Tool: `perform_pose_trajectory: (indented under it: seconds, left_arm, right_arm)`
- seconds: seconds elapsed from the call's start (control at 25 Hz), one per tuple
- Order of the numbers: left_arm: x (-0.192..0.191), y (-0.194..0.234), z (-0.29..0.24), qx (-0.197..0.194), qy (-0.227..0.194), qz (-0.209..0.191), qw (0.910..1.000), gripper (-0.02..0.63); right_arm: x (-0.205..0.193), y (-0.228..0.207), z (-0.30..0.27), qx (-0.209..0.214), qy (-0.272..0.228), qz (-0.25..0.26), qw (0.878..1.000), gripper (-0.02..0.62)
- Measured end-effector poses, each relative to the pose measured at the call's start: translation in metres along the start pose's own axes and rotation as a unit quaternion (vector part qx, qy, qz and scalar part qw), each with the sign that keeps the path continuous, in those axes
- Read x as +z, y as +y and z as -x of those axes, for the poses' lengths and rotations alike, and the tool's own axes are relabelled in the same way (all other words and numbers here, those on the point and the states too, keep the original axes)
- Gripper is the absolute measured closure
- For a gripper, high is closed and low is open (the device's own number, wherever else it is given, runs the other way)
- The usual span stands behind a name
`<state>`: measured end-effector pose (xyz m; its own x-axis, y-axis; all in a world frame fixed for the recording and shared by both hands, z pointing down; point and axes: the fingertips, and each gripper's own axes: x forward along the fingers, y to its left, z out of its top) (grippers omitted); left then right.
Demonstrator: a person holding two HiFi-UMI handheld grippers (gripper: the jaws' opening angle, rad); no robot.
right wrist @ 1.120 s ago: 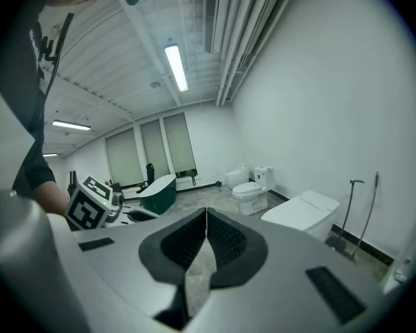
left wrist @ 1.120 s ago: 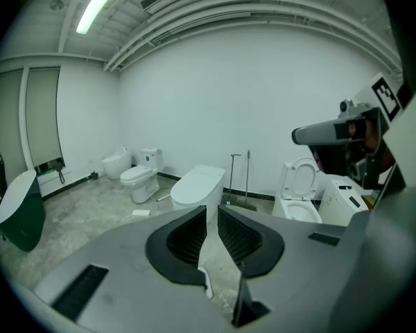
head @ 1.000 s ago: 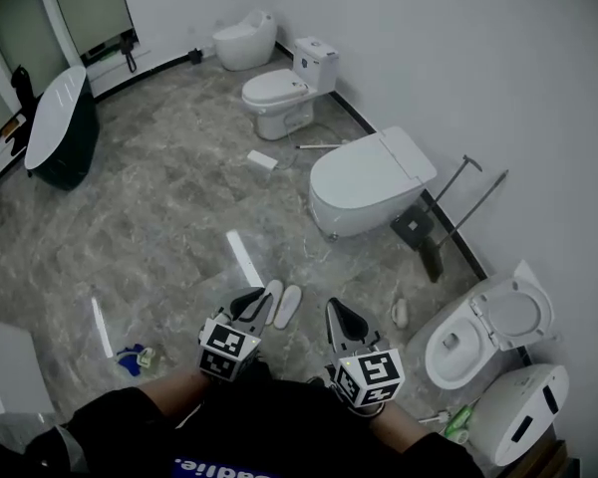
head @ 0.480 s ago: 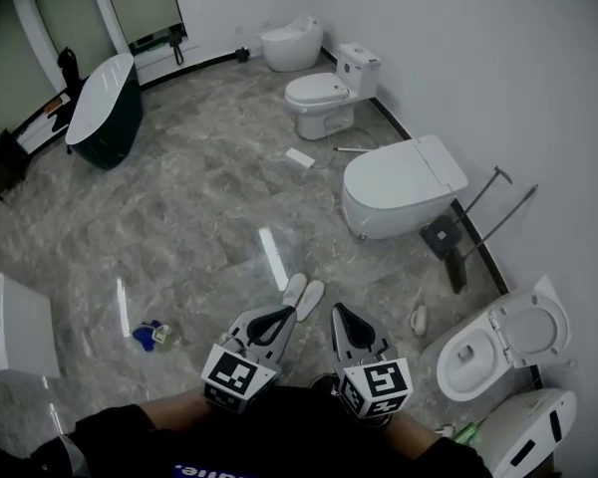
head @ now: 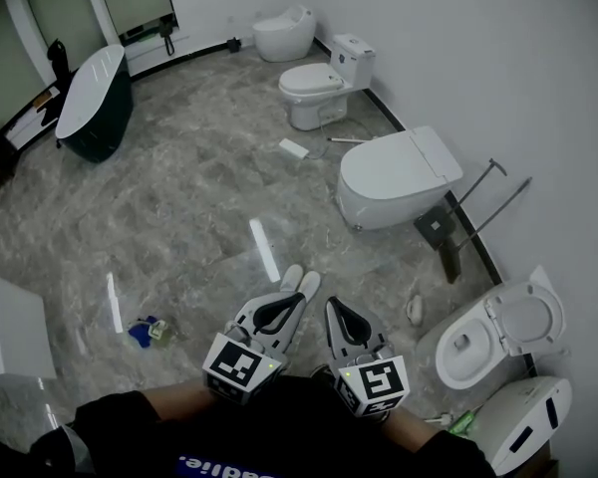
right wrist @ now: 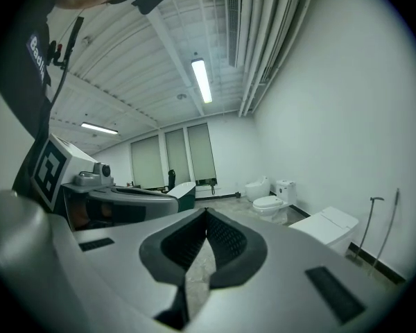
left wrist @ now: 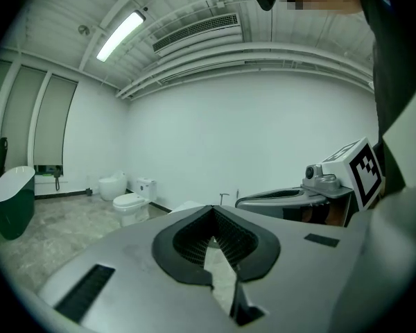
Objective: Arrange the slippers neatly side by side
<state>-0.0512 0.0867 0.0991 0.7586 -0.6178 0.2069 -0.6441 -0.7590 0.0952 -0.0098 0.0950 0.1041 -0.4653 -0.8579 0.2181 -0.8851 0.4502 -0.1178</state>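
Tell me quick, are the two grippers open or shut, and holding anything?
Left gripper: shut, holding nothing.
Right gripper: shut, holding nothing.

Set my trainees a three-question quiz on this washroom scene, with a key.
1. Where do the slippers lie? A) on the floor, just beyond the left gripper; B) on a toilet lid; C) in the bathtub.
2. True or false: the right gripper grips a slipper.
3. Fill in: the toilet nearest the person's right side has its lid ____.
Key: 1 A; 2 false, its jaws are together with nothing between them; 3 raised.
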Motion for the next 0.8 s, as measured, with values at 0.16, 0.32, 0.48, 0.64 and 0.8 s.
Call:
perform_pose_trajectory:
  seconds: [0.16,0.32,0.48,0.64,0.8]
  left_arm:
    - [0.002,0.010,0.001,-0.010,0.000,0.003,0.9999,0.604]
    - [0.003,0.018,0.006,-0.016,-0.003,0.001,0.9999,0.604]
    - [0.001,0.023,0.011,-0.022,-0.002,-0.002,0.9997,0.604]
    - [0.003,0.023,0.013,-0.030,-0.002,-0.009,0.9995,0.604]
    - [0.001,0.030,0.019,-0.026,-0.004,-0.002,0.9996,0.604]
  right_arm:
    - [0.008,0.005,-0.010,-0.010,-0.006,0.002,1.000,0.597]
    - [0.012,0.013,-0.015,-0.015,-0.012,0.011,1.000,0.597]
    - [0.013,0.018,-0.018,-0.025,-0.015,0.012,1.000,0.597]
    - [0.012,0.020,-0.021,-0.026,-0.012,0.012,1.000,0.597]
    - [0.013,0.028,-0.024,-0.022,-0.013,0.016,1.000,0.597]
